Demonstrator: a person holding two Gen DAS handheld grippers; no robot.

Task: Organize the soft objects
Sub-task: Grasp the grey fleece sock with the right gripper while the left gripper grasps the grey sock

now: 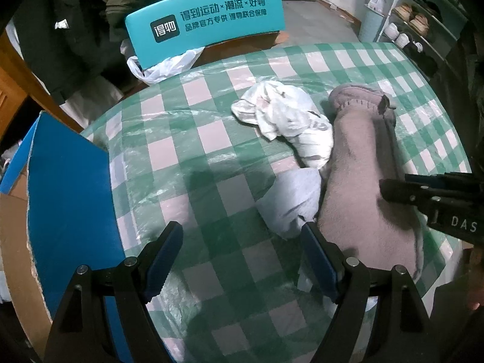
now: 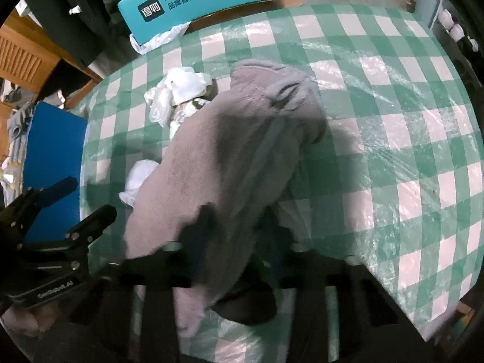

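Left gripper (image 1: 242, 260): jaws wide apart, holding nothing, over bare checkered tablecloth (image 1: 211, 139).
Right gripper (image 2: 233, 260): clamped on grey fleece garment (image 2: 230, 157).
Open room: right half of the right-wrist view.
Left edge: blue box (image 1: 69, 193).

The left wrist view looks down and forward over the green-and-white checked tablecloth (image 1: 211, 139) from its left side. The right wrist view sits close above the fuzzy grey-pink garment (image 2: 230, 151). Both share that garment (image 1: 363, 187) and the teal printed cardboard box (image 1: 208, 21).

On the desk (image 1: 211, 139), the crumpled cloth (image 1: 287, 118) lies just left of the fleece garment (image 1: 363, 163); a box (image 1: 69, 187) stands, apparently, off the desk's left edge.
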